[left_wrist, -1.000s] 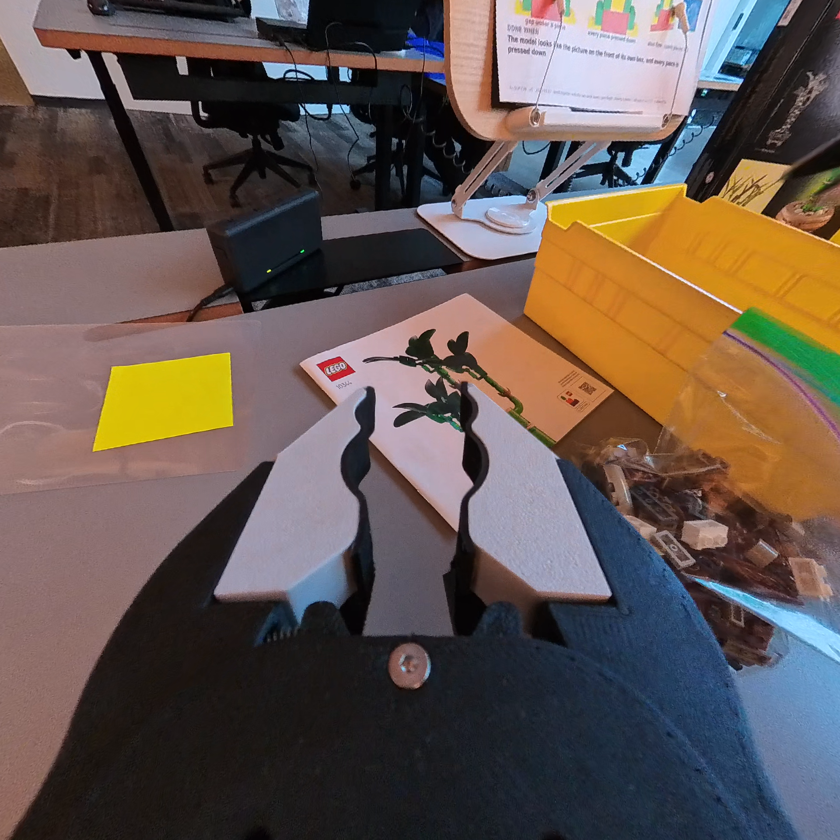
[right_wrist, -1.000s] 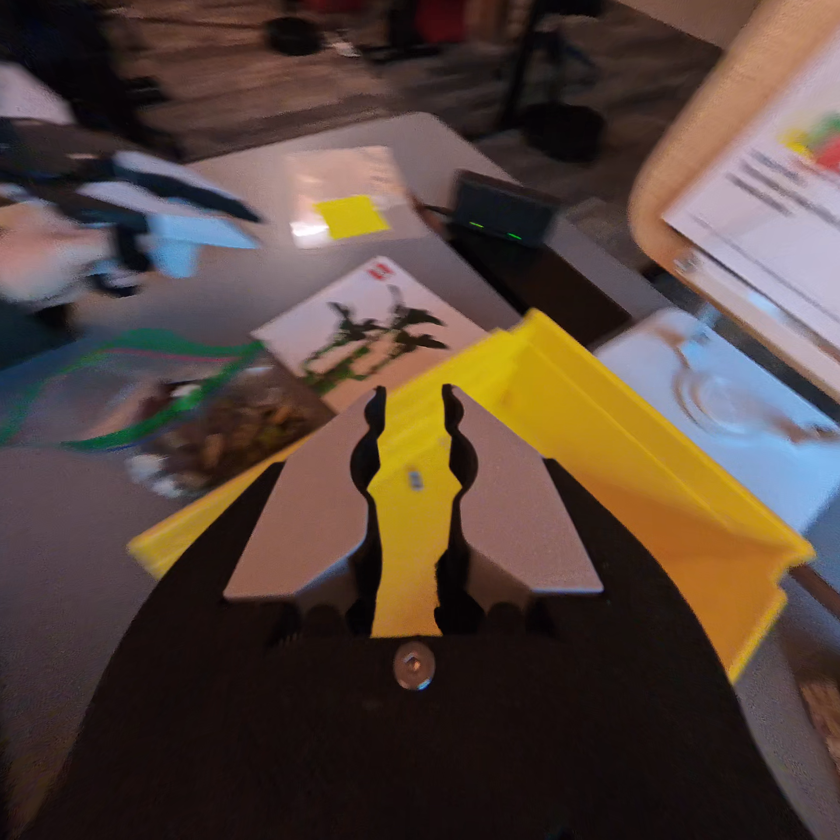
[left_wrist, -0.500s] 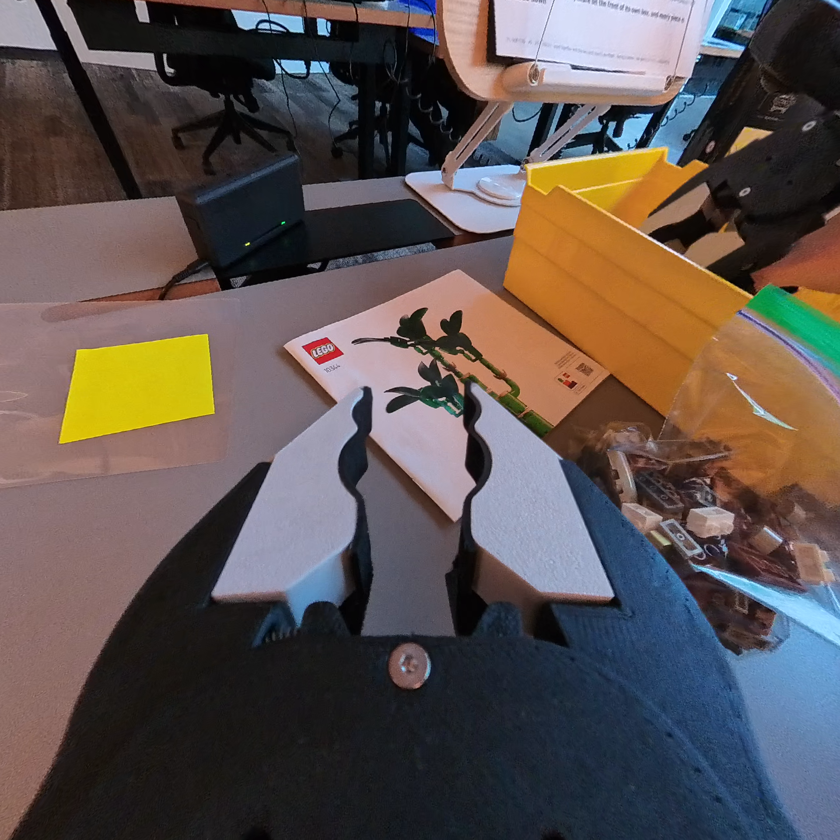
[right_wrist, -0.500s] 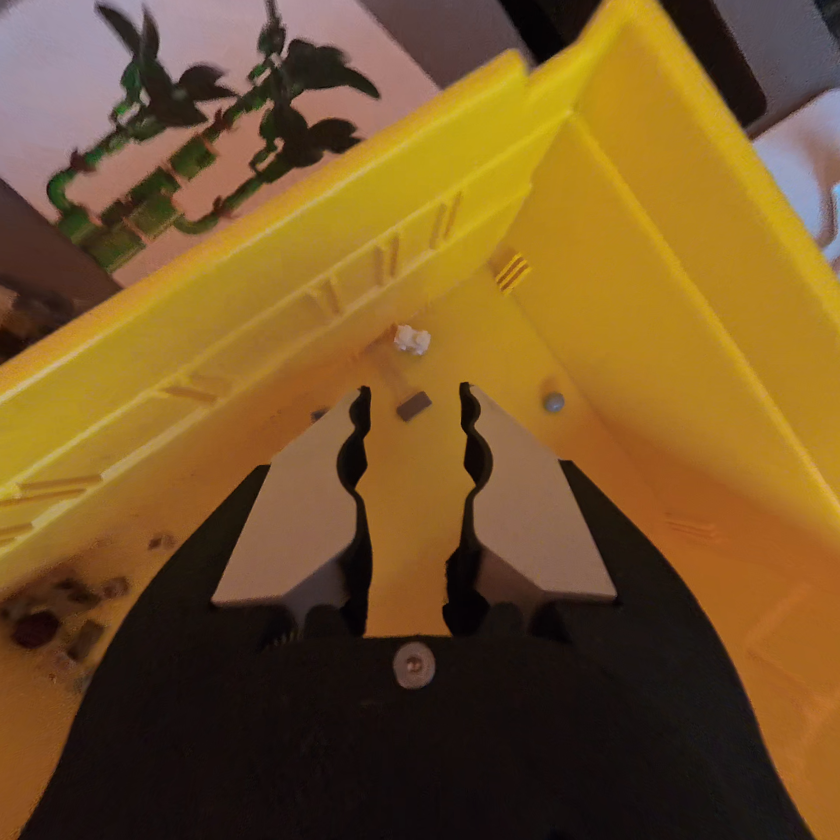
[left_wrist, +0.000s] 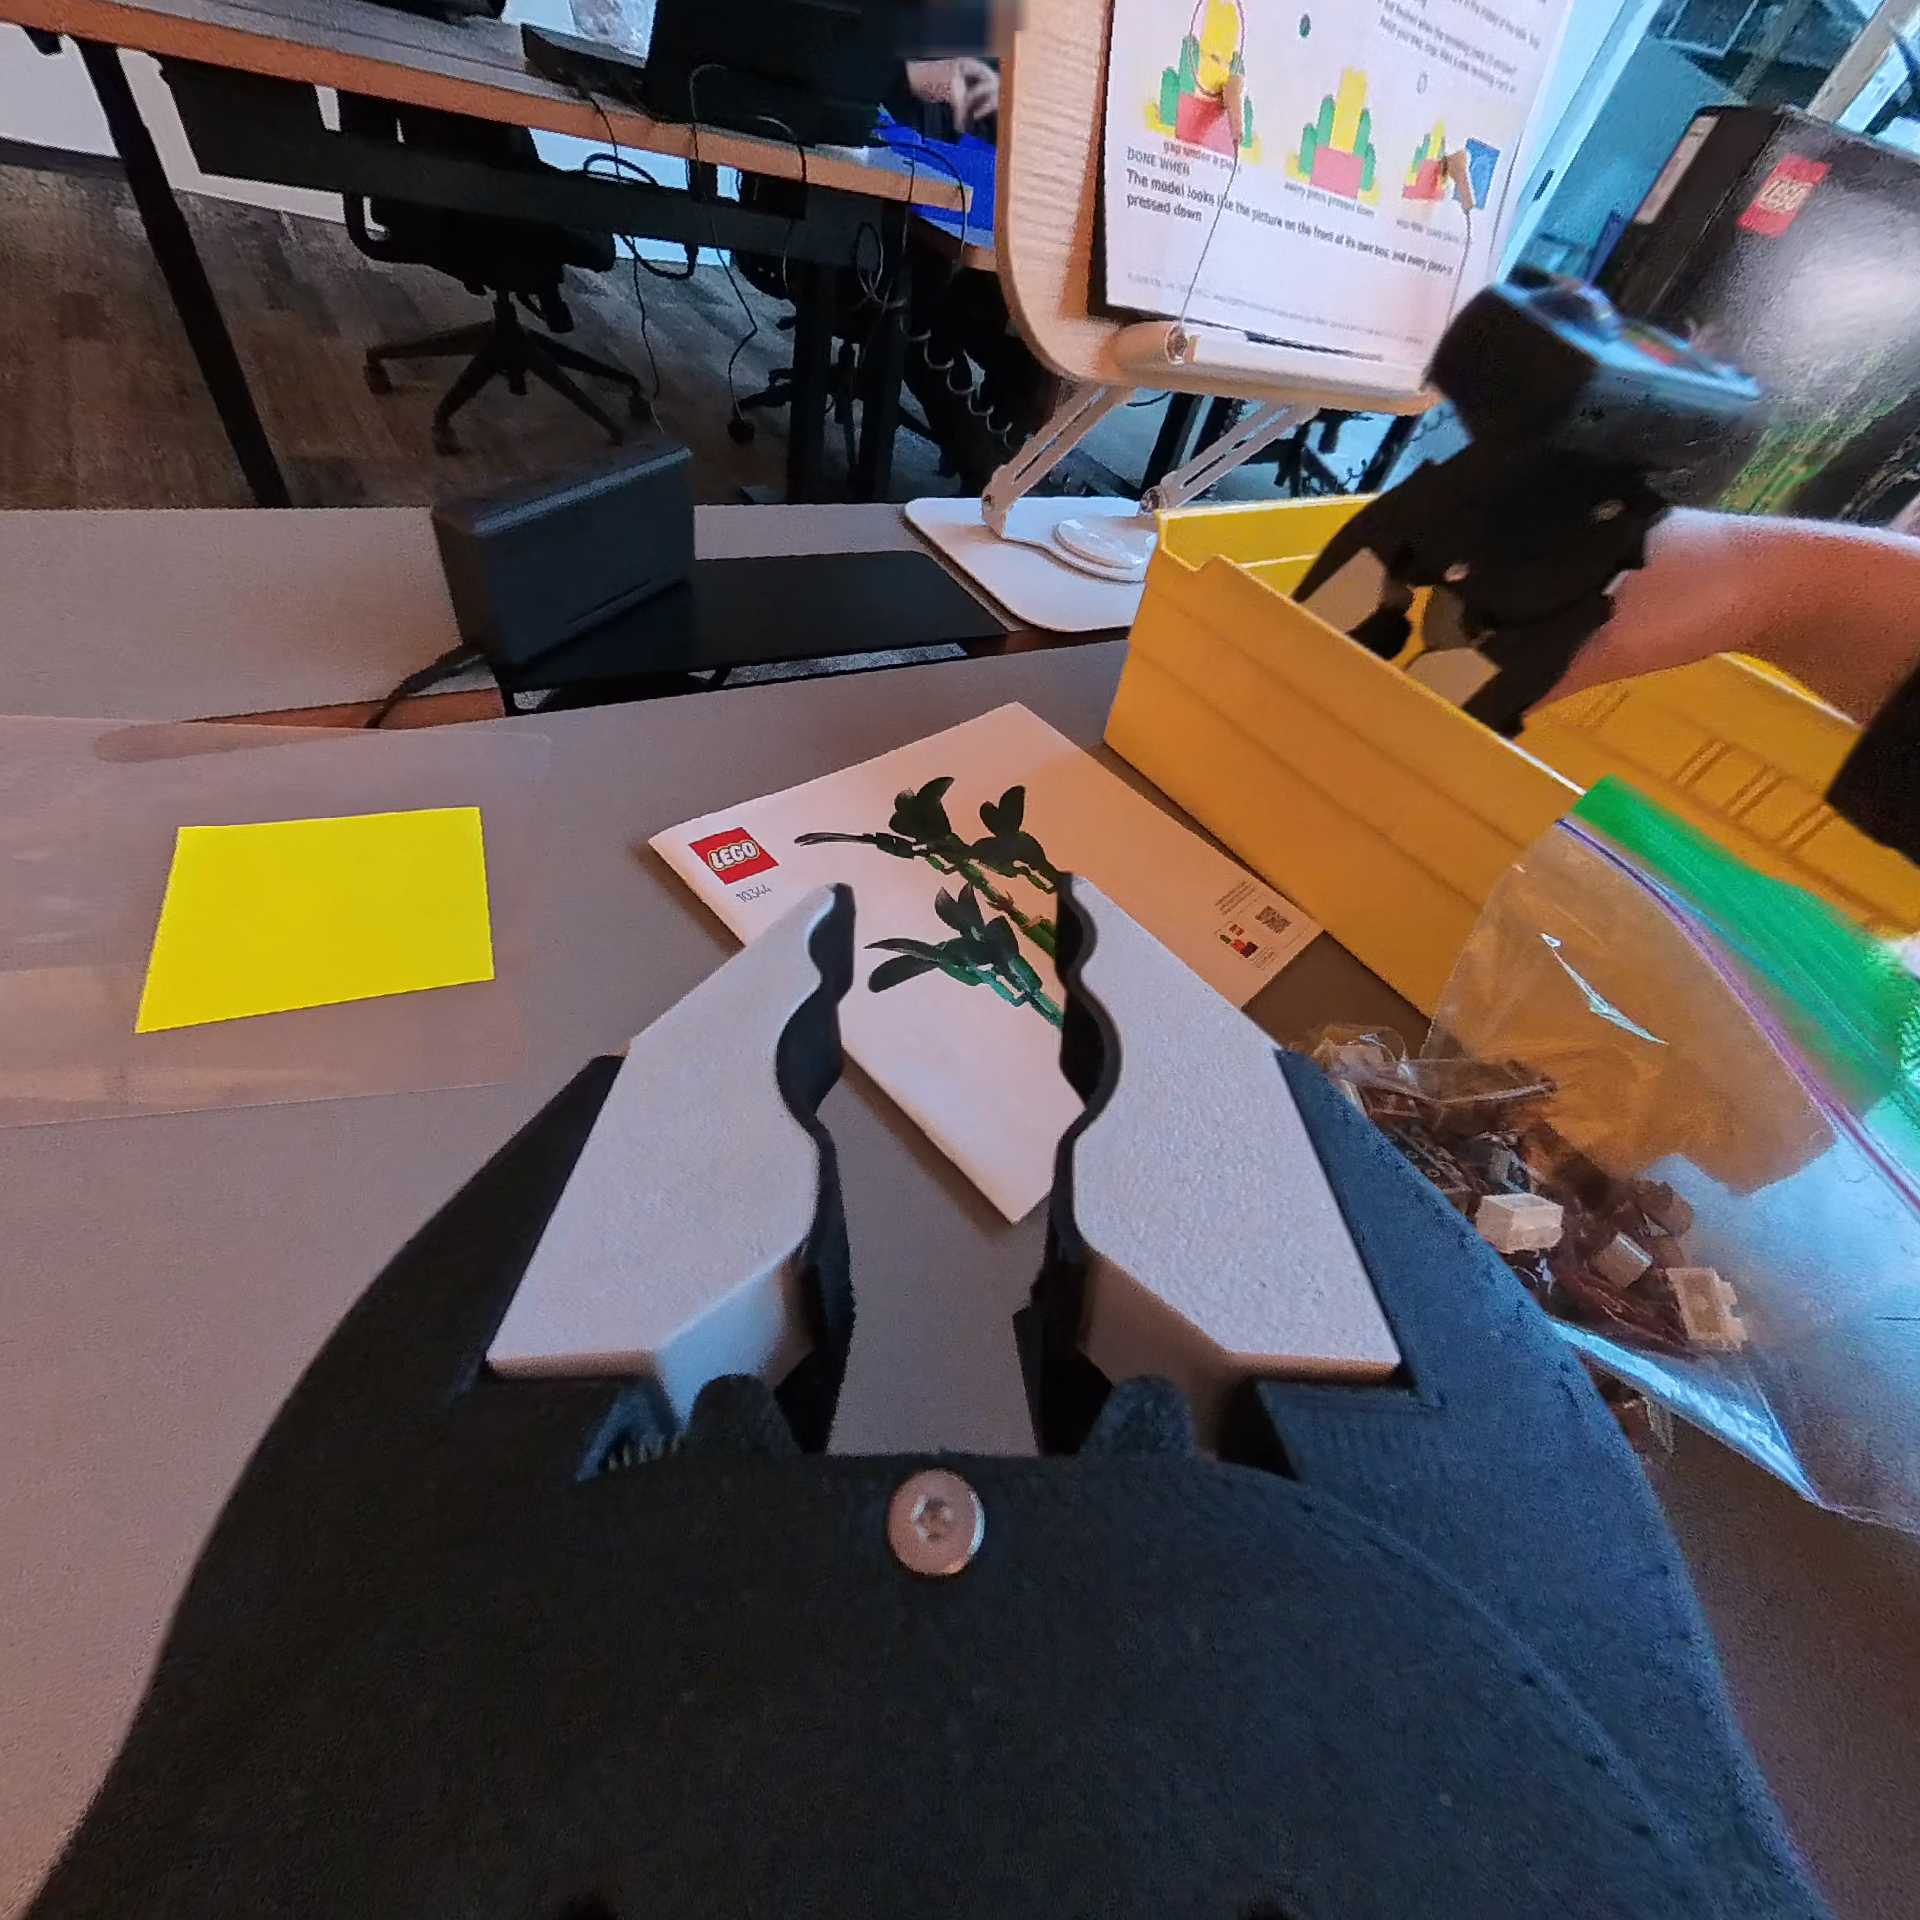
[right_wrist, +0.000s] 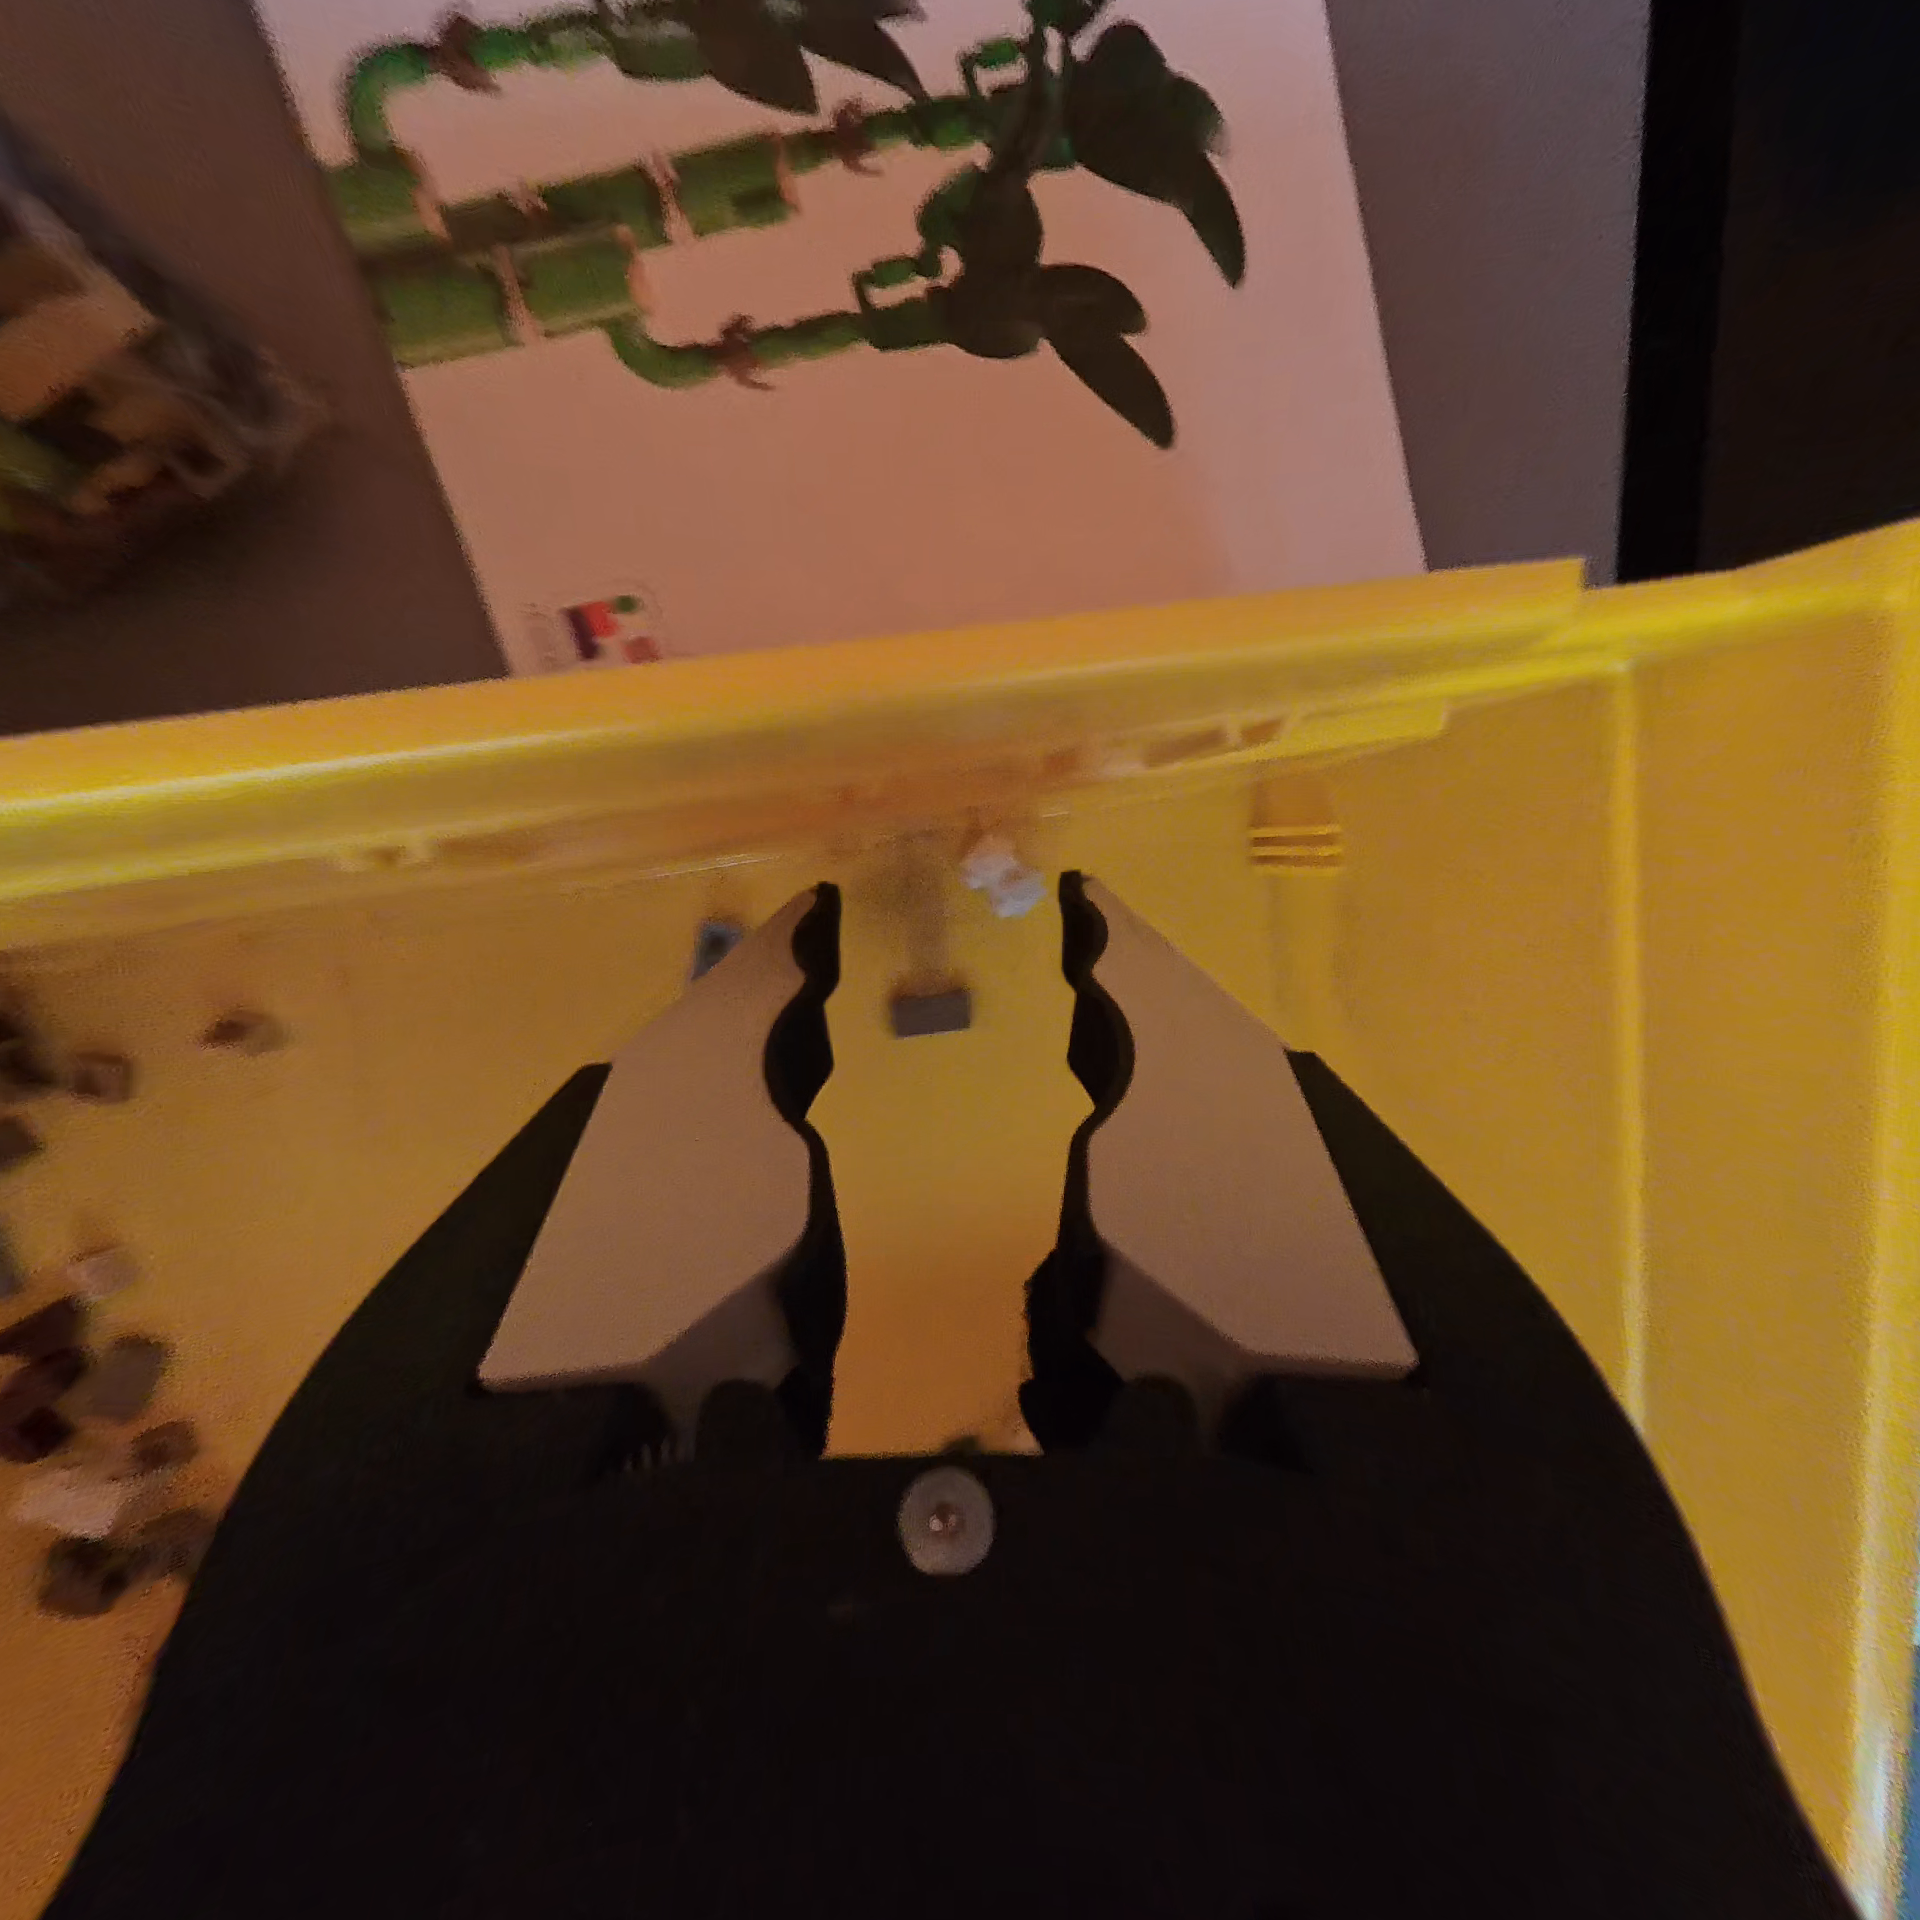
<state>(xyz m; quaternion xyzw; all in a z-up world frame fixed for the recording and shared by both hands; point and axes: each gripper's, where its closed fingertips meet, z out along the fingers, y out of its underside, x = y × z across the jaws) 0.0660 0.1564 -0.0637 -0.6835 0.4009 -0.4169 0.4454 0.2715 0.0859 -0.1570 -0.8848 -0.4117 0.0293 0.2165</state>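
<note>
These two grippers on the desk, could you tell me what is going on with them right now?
A person holds both. The right gripper is down inside the yellow bin, jaws open, right over a small grey brick, with a white piece just beyond. The left gripper hovers open and empty above the booklet on the table, next to a clear bag of bricks.

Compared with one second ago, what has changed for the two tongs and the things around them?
The right tongs moved from above the yellow bin down inside it, toward a small grey brick; still open, holding nothing. The left tongs stayed open over the booklet.
</note>
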